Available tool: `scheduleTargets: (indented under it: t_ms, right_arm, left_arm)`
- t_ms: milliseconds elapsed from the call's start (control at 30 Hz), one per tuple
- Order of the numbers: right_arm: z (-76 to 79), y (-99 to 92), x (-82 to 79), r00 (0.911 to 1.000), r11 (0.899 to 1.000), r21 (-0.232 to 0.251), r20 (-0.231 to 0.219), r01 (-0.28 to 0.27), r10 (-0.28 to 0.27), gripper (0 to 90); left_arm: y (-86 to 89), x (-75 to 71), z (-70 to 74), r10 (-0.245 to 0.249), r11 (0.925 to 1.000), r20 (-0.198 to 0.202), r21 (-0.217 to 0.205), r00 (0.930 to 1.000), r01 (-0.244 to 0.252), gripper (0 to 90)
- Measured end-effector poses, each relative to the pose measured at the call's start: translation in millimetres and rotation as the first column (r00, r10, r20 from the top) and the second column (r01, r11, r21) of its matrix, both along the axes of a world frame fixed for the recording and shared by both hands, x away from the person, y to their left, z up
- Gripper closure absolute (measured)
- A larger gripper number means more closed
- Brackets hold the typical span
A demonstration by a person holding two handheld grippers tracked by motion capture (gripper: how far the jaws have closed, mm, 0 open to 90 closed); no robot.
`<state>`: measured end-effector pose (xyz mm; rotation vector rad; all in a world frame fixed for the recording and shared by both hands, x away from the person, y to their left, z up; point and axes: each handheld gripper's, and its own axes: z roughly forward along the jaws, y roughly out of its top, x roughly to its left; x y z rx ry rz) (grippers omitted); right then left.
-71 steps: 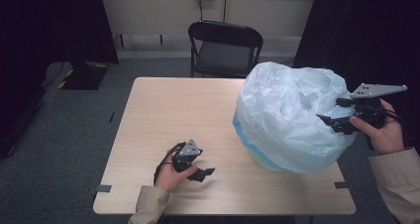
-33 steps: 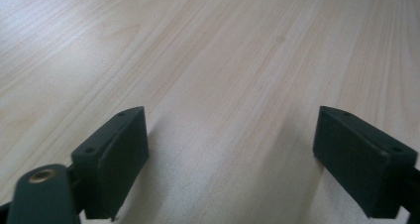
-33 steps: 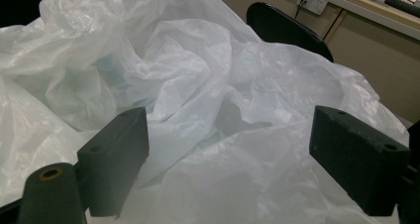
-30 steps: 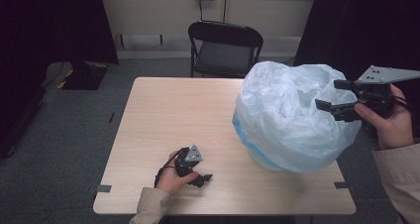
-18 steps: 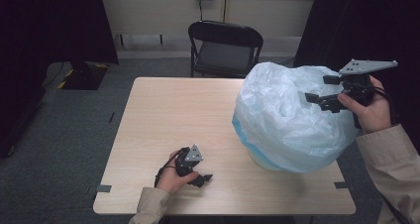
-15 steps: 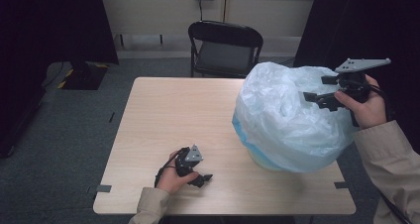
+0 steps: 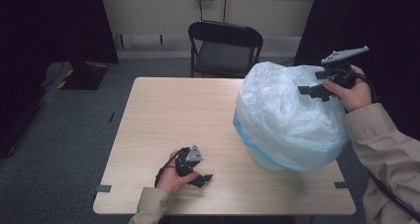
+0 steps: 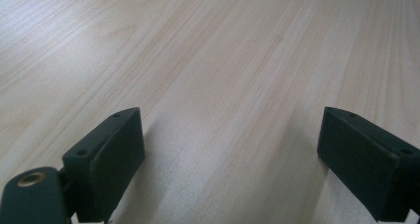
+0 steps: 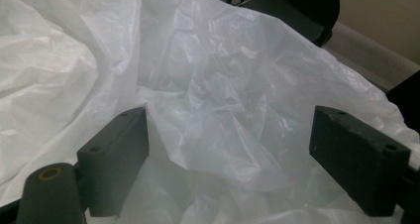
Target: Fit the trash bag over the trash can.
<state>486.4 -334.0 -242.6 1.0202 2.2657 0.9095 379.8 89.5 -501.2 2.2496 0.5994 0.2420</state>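
A big, crumpled, translucent white plastic bag (image 7: 287,120) with a pale blue lower rim stands on the right half of the wooden table (image 7: 178,110). My right gripper (image 7: 309,91) hovers at the bag's upper right edge, jaws wide apart, pointing left over its top. In the right gripper view the bag's folds (image 9: 223,100) lie ahead of and between the open jaws, with no pad pressing on them. My left gripper (image 7: 203,178) rests low on the table near the front edge, open, with bare wood (image 8: 223,85) between its jaws.
A black folding chair (image 7: 225,48) stands behind the table's far edge. Dark curtains hang at both sides. Grey carpet surrounds the table. Bare wood spreads to the left of the bag.
My right gripper has moved left and slightly down, from beside the bag to over its upper right edge. The left hand and the bag have stayed put.
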Motion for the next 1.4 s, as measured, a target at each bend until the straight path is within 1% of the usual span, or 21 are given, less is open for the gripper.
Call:
scheduleTargets:
  t_ms: [100,200,300,400,500,600,700,800,867,933,967,1000,1100,1167,1233,1300,1400]
  right_arm:
    - [-1.2,0.9,5.6,0.9998,1.000,-0.016,-0.019,0.001,-0.001,15.0]
    - [-2.3,3.3,7.5,0.9988,0.999,-0.034,-0.049,-0.006,0.005,15.3]
    - [-3.6,5.1,8.5,0.9978,0.998,-0.054,-0.065,-0.013,0.009,15.4]
    - [-4.2,6.3,8.7,0.9963,0.998,-0.053,-0.085,-0.017,0.012,17.3]
    - [-3.4,5.5,8.0,0.9972,0.999,-0.045,-0.074,-0.015,0.012,17.3]
    - [3.0,0.3,3.0,0.9991,1.000,0.011,-0.043,-0.003,0.003,17.3]
    - [18.4,-1.1,-9.1,0.9992,0.999,0.037,0.033,-0.023,0.021,17.0]
    - [38.2,2.3,-24.6,0.9954,0.998,0.056,0.087,-0.043,0.038,16.1]
    - [49.6,7.4,-34.6,0.9914,0.997,0.061,0.122,-0.055,0.047,16.2]
    - [57.9,13.9,-42.8,0.9883,0.996,0.062,0.141,-0.068,0.059,16.1]
    - [60.7,17.7,-46.3,0.9859,0.994,0.071,0.152,-0.081,0.069,16.2]
    - [62.7,22.1,-49.0,0.9845,0.992,0.085,0.154,-0.098,0.084,16.1]
    - [64.1,39.2,-53.6,0.9798,0.987,0.097,0.164,-0.131,0.114,16.1]
    - [61.9,52.6,-52.1,0.9779,0.980,0.120,0.157,-0.158,0.138,16.0]
    - [57.6,66.9,-46.9,0.9770,0.977,0.120,0.140,-0.178,0.160,15.9]
    - [50.5,80.6,-38.3,0.9781,0.974,0.125,0.114,-0.188,0.174,15.9]
    - [36.7,96.4,-23.1,0.9809,0.974,0.126,0.069,-0.190,0.182,15.9]
  left_arm:
    - [0.0,0.0,0.0,0.000,1.0000,0.000,0.000,1.0000,0.000,10.2]
    - [0.0,0.0,0.0,0.000,1.0000,0.000,0.000,1.0000,0.000,10.2]
    - [0.0,0.0,0.0,0.000,1.0000,0.000,0.000,1.0000,0.000,10.2]
    - [-0.1,-0.1,0.0,0.001,1.0000,0.000,0.000,1.0000,-0.001,10.2]
    - [-0.1,-0.1,0.0,0.001,1.0000,0.000,0.000,1.0000,-0.001,10.2]
    - [-0.2,-0.2,-0.1,0.001,1.0000,-0.001,-0.002,1.0000,-0.001,10.1]
    - [-0.3,0.1,-0.1,0.000,1.0000,-0.001,0.000,1.0000,0.000,9.9]
    - [-0.7,0.2,-0.1,0.000,1.0000,-0.001,0.001,1.0000,0.000,9.5]
    - [-0.8,0.2,-0.1,0.000,1.0000,-0.001,0.000,1.0000,0.000,9.4]
    - [-0.8,0.2,-0.1,0.000,1.0000,-0.001,0.001,1.0000,0.000,9.4]
    - [-0.8,0.2,-0.1,0.000,1.0000,-0.001,0.001,1.0000,0.000,9.4]
    - [-0.8,0.2,-0.1,0.001,1.0000,-0.001,0.001,1.0000,-0.001,9.4]
    - [-1.2,0.5,-0.2,-0.001,1.0000,-0.001,0.001,1.0000,0.001,9.1]
    - [-1.3,0.5,-0.2,0.000,1.0000,-0.001,0.002,1.0000,0.000,9.0]
    - [-1.5,0.6,-0.2,-0.001,1.0000,-0.001,0.002,1.0000,0.001,8.8]
    - [-1.6,0.7,-0.2,-0.002,1.0000,0.000,0.003,1.0000,0.002,8.7]
    - [-1.6,0.7,-0.2,-0.002,1.0000,0.000,0.003,1.0000,0.002,8.6]
